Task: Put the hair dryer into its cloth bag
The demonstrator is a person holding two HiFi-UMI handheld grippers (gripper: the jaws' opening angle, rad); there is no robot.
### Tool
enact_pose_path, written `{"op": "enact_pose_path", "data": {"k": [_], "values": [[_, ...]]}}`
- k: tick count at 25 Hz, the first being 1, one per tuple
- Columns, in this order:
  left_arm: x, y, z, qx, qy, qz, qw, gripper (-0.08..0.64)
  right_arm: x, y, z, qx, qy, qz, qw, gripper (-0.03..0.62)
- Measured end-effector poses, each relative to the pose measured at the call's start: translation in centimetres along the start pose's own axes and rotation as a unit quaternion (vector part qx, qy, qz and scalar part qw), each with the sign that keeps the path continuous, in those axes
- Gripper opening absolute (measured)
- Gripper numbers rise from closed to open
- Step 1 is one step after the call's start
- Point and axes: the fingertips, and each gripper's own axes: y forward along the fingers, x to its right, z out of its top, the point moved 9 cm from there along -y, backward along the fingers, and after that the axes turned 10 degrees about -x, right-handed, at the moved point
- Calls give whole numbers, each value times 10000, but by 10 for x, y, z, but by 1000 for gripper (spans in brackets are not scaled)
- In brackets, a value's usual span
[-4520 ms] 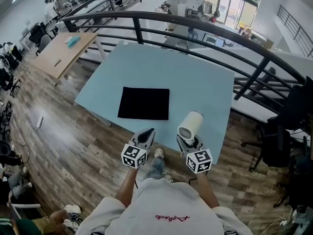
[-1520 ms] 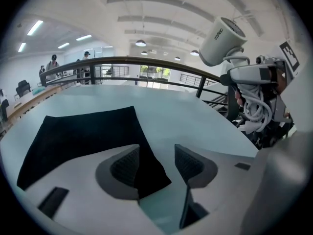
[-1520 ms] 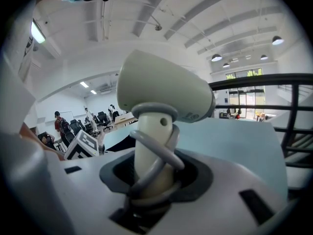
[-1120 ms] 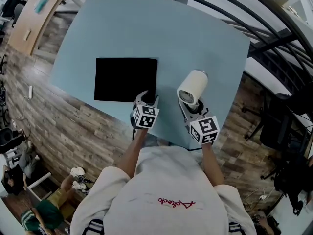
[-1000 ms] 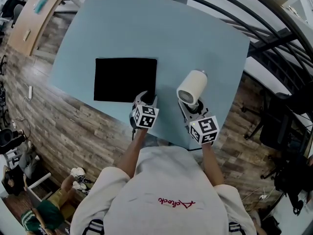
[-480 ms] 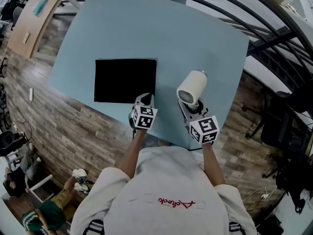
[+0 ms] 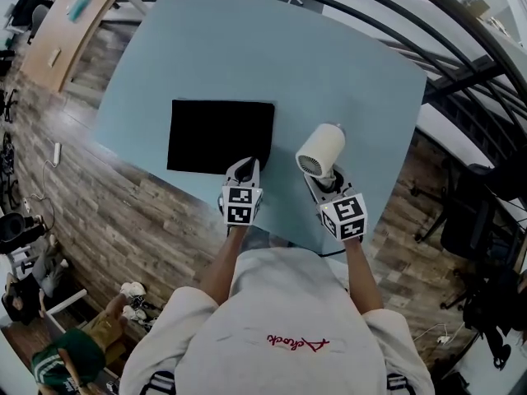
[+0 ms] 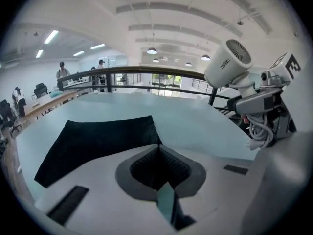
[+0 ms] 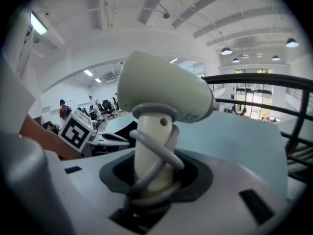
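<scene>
Hair dryer (image 9: 166,89) partly behind its cord (image 9: 163,155)

Pale blue table (image 7: 329,72); black cloth bag (image 7: 218,134) flat, near corner possibly lifted.

Bright, even ceiling light; fisheye bending at edges (gripper views vignetted, foreground soft)

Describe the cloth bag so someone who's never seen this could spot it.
Find the large pale blue table. Toward its near edge lies a flat black rectangular cloth bag, the only dark, flat thing, left of the cream hair dryer.
</scene>
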Motion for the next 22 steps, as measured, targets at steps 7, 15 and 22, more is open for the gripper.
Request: {"op": "enact_pose_path", "data": {"k": [7, 15, 22], "values": [[-6, -19, 2, 488, -153, 135, 9986, 12, -10, 32, -4, -876, -570, 199, 9943, 176], [-11, -24, 0, 752, -129, 102, 9970, 12, -18, 77, 1, -1832, -1290, 410, 9737, 176], [-12, -25, -2, 804, -150, -35, 9966, 12, -20, 113, -1, -2960, -2047, 285, 9326, 176]]}}
